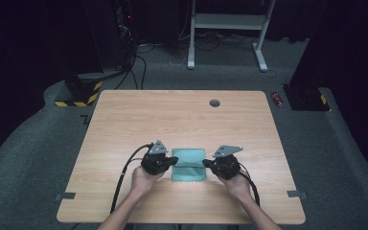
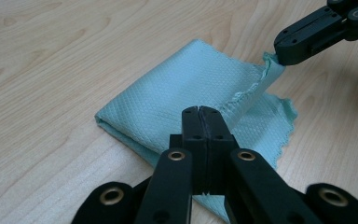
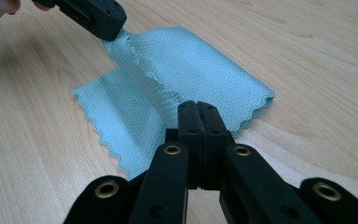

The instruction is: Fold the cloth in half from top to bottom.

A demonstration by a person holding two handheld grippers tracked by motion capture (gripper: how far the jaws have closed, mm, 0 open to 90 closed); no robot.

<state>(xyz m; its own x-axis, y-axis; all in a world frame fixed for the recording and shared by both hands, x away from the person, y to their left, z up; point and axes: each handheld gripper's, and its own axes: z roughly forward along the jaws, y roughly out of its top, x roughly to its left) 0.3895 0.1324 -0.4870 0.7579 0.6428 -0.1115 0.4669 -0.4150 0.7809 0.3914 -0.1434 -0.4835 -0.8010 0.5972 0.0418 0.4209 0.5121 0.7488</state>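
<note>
Near the front edge of a wooden table (image 1: 124,115) lies a folded teal cloth (image 1: 189,164). Left gripper (image 1: 174,160) and right gripper (image 1: 205,164) each have jaws closed tight, pinching opposite ends of the cloth's upper layer, lifting that edge slightly between them.

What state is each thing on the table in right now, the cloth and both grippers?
Green cloth: folded on the table, its upper layer's edge lifted at both ends.
Left gripper: shut on the cloth's edge.
Right gripper: shut on the cloth's edge, at the opposite side.
Table: bearing the cloth near the person's edge.
</note>
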